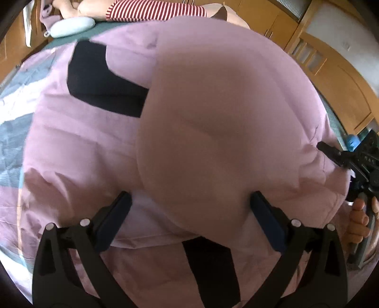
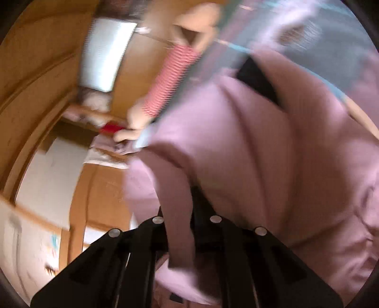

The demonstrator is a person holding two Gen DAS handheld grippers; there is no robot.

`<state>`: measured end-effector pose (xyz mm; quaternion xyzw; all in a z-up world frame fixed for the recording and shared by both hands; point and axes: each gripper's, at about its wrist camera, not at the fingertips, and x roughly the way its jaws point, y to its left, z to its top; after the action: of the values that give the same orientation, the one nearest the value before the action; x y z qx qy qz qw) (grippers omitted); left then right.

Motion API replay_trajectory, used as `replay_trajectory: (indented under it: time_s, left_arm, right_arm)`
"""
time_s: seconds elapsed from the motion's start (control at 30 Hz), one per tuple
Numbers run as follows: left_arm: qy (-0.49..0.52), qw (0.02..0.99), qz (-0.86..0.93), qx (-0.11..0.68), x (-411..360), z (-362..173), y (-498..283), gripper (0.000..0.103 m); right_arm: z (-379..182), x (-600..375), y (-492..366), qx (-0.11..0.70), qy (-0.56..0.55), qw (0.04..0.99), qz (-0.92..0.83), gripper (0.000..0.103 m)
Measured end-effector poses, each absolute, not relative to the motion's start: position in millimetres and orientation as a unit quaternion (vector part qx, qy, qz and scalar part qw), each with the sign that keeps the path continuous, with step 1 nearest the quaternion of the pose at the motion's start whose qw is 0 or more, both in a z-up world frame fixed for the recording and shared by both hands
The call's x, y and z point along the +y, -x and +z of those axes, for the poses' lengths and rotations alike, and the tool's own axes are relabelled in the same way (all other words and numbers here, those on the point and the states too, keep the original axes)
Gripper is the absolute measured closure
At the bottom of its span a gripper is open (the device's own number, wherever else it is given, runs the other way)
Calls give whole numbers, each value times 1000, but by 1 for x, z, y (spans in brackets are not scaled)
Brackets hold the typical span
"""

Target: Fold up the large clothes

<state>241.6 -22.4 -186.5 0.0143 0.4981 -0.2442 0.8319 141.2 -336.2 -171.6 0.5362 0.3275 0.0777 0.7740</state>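
While the pink garment [image 1: 213, 113] lay spread over the bed [image 1: 14, 142], one half already doubled across the other, my right claw [image 2: 187, 227] was clamped on its edge and my left claw [image 1: 189, 213] stood open with loose cloth bulging between the pads. I judged the first fold barely finished, with more folds and smoothing left. A person in a striped sleeve [image 1: 154, 10] sat near the far edge, beside a pale blue case [image 1: 71, 26].

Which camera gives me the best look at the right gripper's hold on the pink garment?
The left wrist view: it shows the right gripper from outside, shut on the pink garment at its edge. The right wrist view is blurred, showing only cloth bunched between its arms.
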Motion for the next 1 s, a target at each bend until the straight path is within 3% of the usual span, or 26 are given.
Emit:
replay_trajectory:
  time_s: [0.13, 0.2, 0.33, 0.47, 0.53, 0.6, 0.67, 0.7, 0.8, 0.9, 1.0]
  left_arm:
    - [-15, 840, -242, 485, -21, -177, -233, 2]
    - [-30, 845, -239, 477, -24, -174, -228, 2]
    - [-42, 846, -238, 475, -28, -173, -217, 2]
    - [-57, 849, -234, 470, -36, -176, -212, 2]
    - [-57, 847, -232, 474, -36, -179, -214, 2]
    - [-47, 841, -237, 485, -34, -182, -217, 2]
    - [-40, 836, -240, 491, -33, -184, -219, 2]
    - [-40, 839, -237, 488, -32, -183, -217, 2]
    - [-60, 855, -231, 460, -28, -163, -202, 2]
    - [-94, 877, -228, 413, -21, -138, -176, 2]
    - [-112, 881, -229, 398, -12, -128, -155, 2]
  right_arm:
    - [-164, -335, -137, 351, -504, 784, 86, 94]
    - [-148, -346, -126, 335, -496, 797, 81, 87]
    - [-115, -344, -103, 321, -398, 859, 12, 83]
    - [-87, -311, -93, 275, -291, 916, -29, 83]
    - [-77, -296, -98, 241, -269, 932, 34, 83]
    - [-93, -289, -112, 295, -291, 903, 115, 83]
    - [-137, -291, -127, 403, -293, 865, 65, 86]
    - [-153, -300, -128, 427, -303, 851, 40, 102]
    - [-176, -334, -116, 433, -402, 805, 38, 103]
    - [-141, -340, -89, 409, -379, 828, 56, 93]
    - [-101, -340, -35, 355, -304, 882, 48, 44]
